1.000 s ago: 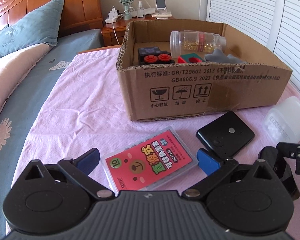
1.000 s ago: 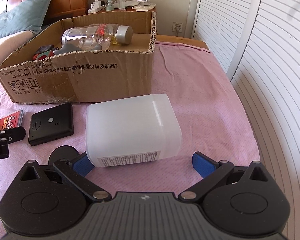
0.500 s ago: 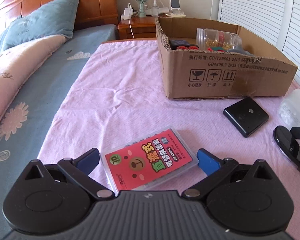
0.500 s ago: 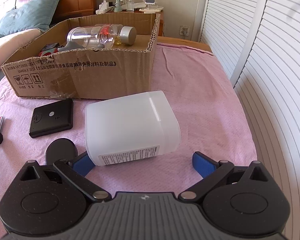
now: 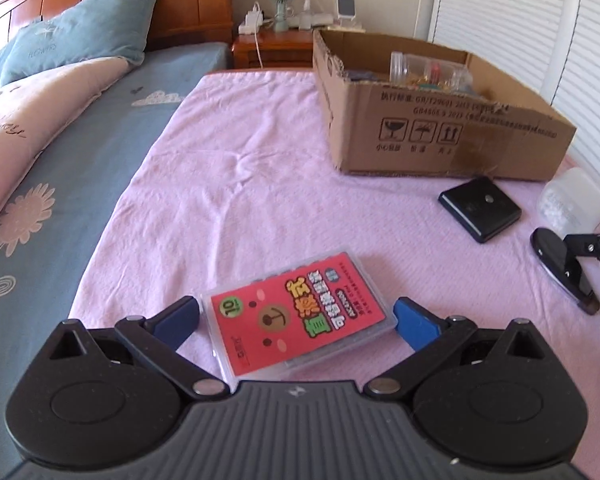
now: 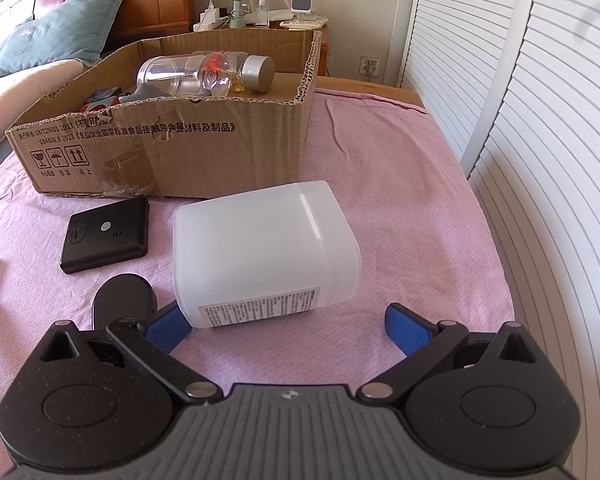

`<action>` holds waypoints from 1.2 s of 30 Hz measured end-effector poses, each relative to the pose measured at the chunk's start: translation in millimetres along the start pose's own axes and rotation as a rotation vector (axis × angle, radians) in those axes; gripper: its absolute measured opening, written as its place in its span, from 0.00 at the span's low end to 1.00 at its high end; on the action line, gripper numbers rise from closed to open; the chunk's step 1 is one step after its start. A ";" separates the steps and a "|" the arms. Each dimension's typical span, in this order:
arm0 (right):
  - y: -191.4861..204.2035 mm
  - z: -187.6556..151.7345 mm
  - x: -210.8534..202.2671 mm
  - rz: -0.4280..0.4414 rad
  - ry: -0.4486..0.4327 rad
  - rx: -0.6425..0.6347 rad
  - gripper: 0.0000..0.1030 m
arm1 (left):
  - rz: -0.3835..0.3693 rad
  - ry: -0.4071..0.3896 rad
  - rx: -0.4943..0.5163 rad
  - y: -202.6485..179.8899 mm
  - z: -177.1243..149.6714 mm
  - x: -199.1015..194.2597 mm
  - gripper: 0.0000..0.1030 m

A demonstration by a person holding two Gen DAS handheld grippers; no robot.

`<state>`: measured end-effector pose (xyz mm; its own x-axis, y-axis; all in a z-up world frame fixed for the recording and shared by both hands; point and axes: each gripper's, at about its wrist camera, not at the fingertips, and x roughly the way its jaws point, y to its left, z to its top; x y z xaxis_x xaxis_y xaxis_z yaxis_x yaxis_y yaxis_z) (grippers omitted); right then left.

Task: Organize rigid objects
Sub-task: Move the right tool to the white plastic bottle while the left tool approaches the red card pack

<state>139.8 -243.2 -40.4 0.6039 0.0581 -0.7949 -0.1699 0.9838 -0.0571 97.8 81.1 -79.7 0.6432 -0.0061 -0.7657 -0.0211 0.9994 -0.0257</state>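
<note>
A red card case [image 5: 300, 312] in a clear shell lies on the pink sheet between the blue fingers of my open left gripper [image 5: 296, 318]; whether the pads touch it I cannot tell. A white translucent plastic jar [image 6: 260, 248] lies on its side just ahead of my open right gripper [image 6: 286, 322]. A black square device [image 6: 106, 234] [image 5: 480, 208] and a black oval object [image 6: 122, 300] [image 5: 560, 268] lie between them. The cardboard box [image 6: 188, 148] [image 5: 440, 136] holds a clear jar [image 6: 204, 72] and other items.
The bed has a blue sheet [image 5: 60, 184] and pillows [image 5: 84, 44] to the left. A nightstand [image 5: 276, 44] with a small fan [image 5: 280, 4] stands behind the box. White louvred doors [image 6: 540, 140] run along the right.
My left gripper has pulled back and left from the box with the card case staying between its fingers. The right gripper has backed off slightly from the white jar.
</note>
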 end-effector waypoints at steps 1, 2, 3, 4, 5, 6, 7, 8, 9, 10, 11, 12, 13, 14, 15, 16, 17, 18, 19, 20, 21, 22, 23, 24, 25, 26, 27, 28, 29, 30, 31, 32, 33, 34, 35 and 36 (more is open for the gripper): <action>-0.1 -0.1 -0.1 0.000 0.000 0.001 1.00 | 0.007 0.017 -0.016 -0.1 0.6 -1.0 0.99; -0.1 -0.1 0.0 0.000 0.000 0.001 1.00 | 0.012 0.033 -0.028 -0.6 0.8 -2.3 0.99; -0.2 -0.2 -0.1 0.000 0.000 0.000 1.00 | 0.032 0.055 -0.036 -1.9 0.9 -3.4 1.00; -0.2 -0.1 -0.1 0.000 0.000 0.000 1.00 | 0.049 0.072 -0.049 -3.0 0.7 -5.2 0.99; -0.3 -0.1 0.0 0.000 0.000 0.000 1.00 | 0.040 0.091 -0.062 -3.4 0.7 -6.0 0.99; -0.4 -0.2 0.0 0.001 -0.001 0.000 1.00 | 0.019 0.092 -0.065 -4.1 0.8 -7.5 0.99; -0.3 -0.3 0.0 0.001 -0.001 0.000 1.00 | -0.015 0.088 -0.064 -5.5 1.4 -8.0 0.99; -0.6 -0.5 -0.1 0.002 -0.003 0.000 1.00 | -0.037 0.082 -0.061 -6.7 2.5 -7.4 0.99; -0.6 -0.6 -0.2 0.002 -0.004 0.000 1.00 | -0.049 0.076 -0.057 -9.3 5.1 -5.4 0.99; -0.4 -0.7 -0.2 0.002 -0.003 0.000 1.00 | -0.056 0.072 -0.054 -11.2 7.2 -3.4 0.99; -0.4 -0.7 -0.2 0.002 -0.004 0.000 1.00 | -0.068 0.065 -0.047 -13.7 10.0 -0.9 0.99; -0.6 -0.7 -0.2 0.003 -0.005 0.000 1.00 | -0.087 0.056 -0.032 -16.8 13.0 2.0 0.99; -0.5 -1.1 -0.4 0.003 -0.006 0.000 1.00 | -0.106 0.045 -0.020 -19.8 15.8 5.0 0.99; -0.4 -1.5 -0.7 0.004 -0.008 0.000 1.00 | -0.120 0.036 -0.008 -22.3 17.9 7.4 0.99; -0.5 -1.4 -0.7 0.004 -0.009 0.000 1.00 | -0.124 0.033 0.011 -26.6 21.1 10.8 0.99; -0.6 -1.5 -0.7 0.005 -0.010 0.000 1.00 | -0.118 0.032 0.022 -30.0 23.6 13.5 0.99; -0.8 -1.8 -0.7 0.007 -0.011 0.000 1.00 | -0.109 0.029 0.033 -33.1 25.0 15.6 0.99; -1.1 -1.8 -0.6 0.008 -0.013 -0.001 1.00 | -0.090 0.029 0.047 -36.4 25.8 17.6 0.99; -1.2 -1.9 -0.4 0.010 -0.015 -0.004 1.00 | -0.072 0.032 0.061 -39.4 25.7 18.6 1.00; -1.4 -2.1 -0.3 0.013 -0.017 -0.007 1.00 | -0.056 0.030 0.078 -42.3 24.8 19.1 1.00; -1.7 -2.2 0.1 0.016 -0.020 -0.010 1.00 | -0.060 0.024 0.070 -41.7 24.0 19.3 1.00; -2.0 -2.3 0.4 0.020 -0.025 -0.013 1.00 | -0.060 0.017 0.073 -41.3 22.6 18.9 1.00; -2.0 -2.4 0.7 0.023 -0.029 -0.018 1.00 | -0.062 0.010 0.075 -40.6 21.3 18.5 1.00; -2.2 -2.2 1.1 0.026 -0.032 -0.022 1.00 | -0.062 0.005 0.072 -39.6 20.3 18.0 1.00; -2.5 -1.5 1.7 0.030 -0.032 -0.027 1.00 | -0.057 0.003 0.068 -39.2 19.4 17.6 1.00; -2.6 -0.3 2.4 0.035 -0.031 -0.034 1.00 | -0.051 0.002 0.060 -38.9 19.0 17.3 1.00; -2.9 1.4 3.5 0.041 -0.027 -0.041 1.00 | -0.047 -0.001 0.055 -38.6 18.5 17.1 1.00; -3.3 3.3 4.5 0.047 -0.021 -0.048 1.00 | -0.045 -0.007 0.053 -38.6 17.6 16.6 1.00; -3.7 5.4 5.7 0.052 -0.016 -0.054 1.00 | -0.043 -0.013 0.050 -38.5 16.5 16.3 1.00; -3.8 7.3 6.7 0.055 -0.010 -0.059 1.00 | -0.040 -0.018 0.047 -38.7 15.5 16.0 1.00; -3.5 9.0 7.6 0.058 -0.005 -0.063 1.00 | -0.037 -0.023 0.043 -38.9 14.5 15.7 1.00; -3.3 9.7 8.1 0.060 -0.004 -0.066 1.00 | -0.034 -0.027 0.041 -39.2 13.7 15.3 1.00; -3.0 10.8 9.0 0.062 -0.003 -0.069 1.00 | -0.031 -0.031 0.038 -39.7 13.3 15.4 1.00; -2.8 11.6 9.7 0.066 -0.002 -0.071 1.00 | -0.029 -0.035 0.037 -39.9 13.1 15.3 1.00; -2.5 12.6 10.5 0.067 -0.002 -0.071 1.00 | -0.028 -0.036 0.036 -40.1 13.1 15.3 1.00; -2.1 13.6 11.3 0.067 -0.001 -0.072 1.00 | -0.026 -0.035 0.034 -40.6 13.4 15.5 1.00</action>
<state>157.6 -242.3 -41.0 0.5902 0.1235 -0.7977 -0.2652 0.9630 -0.0471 118.8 40.9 -82.0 0.6697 -0.0315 -0.7420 0.0218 0.9995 -0.0227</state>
